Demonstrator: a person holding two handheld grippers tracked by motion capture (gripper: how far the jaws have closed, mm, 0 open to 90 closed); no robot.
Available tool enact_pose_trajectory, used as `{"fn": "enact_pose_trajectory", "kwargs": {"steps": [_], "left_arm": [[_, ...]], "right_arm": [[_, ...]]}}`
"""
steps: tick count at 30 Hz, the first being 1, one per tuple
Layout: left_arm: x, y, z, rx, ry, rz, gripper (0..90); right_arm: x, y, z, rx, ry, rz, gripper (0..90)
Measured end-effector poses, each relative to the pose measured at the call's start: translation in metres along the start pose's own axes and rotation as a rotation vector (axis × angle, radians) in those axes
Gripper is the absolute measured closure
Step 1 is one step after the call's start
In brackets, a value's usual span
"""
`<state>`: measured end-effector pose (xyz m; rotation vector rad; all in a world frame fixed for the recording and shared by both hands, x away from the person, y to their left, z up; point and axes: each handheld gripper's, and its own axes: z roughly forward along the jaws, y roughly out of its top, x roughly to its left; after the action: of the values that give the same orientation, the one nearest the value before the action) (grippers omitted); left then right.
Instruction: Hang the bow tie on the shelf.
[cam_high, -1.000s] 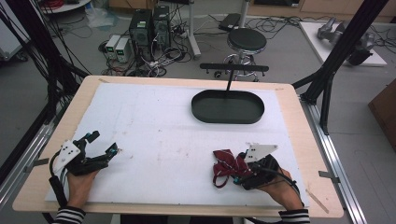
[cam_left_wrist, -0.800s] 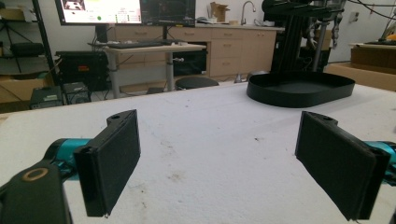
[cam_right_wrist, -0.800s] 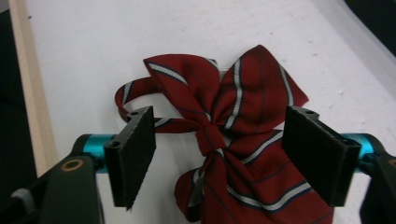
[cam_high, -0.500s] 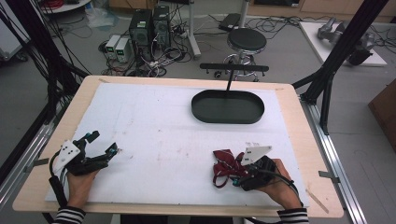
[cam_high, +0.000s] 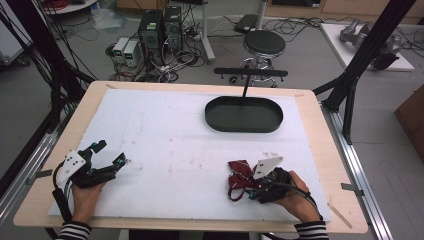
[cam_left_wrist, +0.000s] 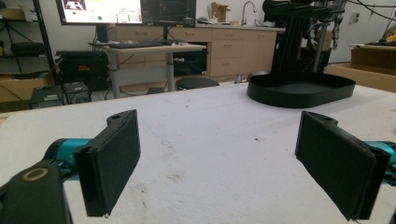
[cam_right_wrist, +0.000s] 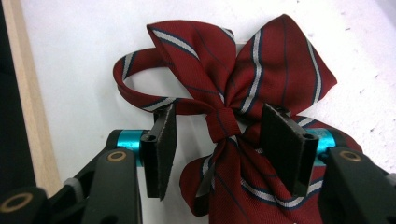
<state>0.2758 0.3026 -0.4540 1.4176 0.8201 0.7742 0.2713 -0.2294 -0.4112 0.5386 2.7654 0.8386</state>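
Observation:
A dark red bow tie with white and navy stripes (cam_high: 239, 176) (cam_right_wrist: 261, 70) lies on the white mat near the front right. My right gripper (cam_high: 244, 186) (cam_right_wrist: 220, 116) lies low over it, one jaw on each side of the centre knot, with a small gap on both sides. These jaws have just been closing with the bow between them, and the pads do not press on it. My left gripper (cam_high: 111, 152) (cam_left_wrist: 217, 140) rests at the front left, jaws wide open with only bare mat between them.
A black oval tray (cam_high: 215, 120) (cam_left_wrist: 299, 98) sits at the back right of the mat, with a black T-shaped stand (cam_high: 250, 73) behind it. The wooden table edge (cam_right_wrist: 28, 93) runs close beside the bow. A stool (cam_high: 264, 42) and computers stand on the floor beyond.
The right gripper's jaws have drawn closer together around the bow tie's knot. The left gripper has stayed where it was.

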Motion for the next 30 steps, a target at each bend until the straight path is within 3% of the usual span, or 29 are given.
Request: {"fn": "enact_pose_trajectory", "kwargs": {"steps": [13, 19, 26, 30], "left_arm": [[0.000, 0.000, 0.000, -0.001, 0.001, -0.001, 14.5], [0.001, 0.000, 0.000, -0.002, 0.002, -0.005, 14.4], [0.001, 0.000, -0.001, -0.005, 0.003, -0.013, 14.5], [0.002, 0.000, -0.001, -0.006, 0.003, -0.014, 14.5]], "right_arm": [[0.001, 0.002, 0.006, 0.076, -0.013, -0.055, 52.1], [0.000, 0.007, 0.007, 0.114, -0.013, -0.078, 62.4], [0.002, 0.011, 0.012, 0.172, -0.010, -0.125, 64.1], [0.003, 0.012, 0.013, 0.181, 0.004, -0.125, 72.0]]}}
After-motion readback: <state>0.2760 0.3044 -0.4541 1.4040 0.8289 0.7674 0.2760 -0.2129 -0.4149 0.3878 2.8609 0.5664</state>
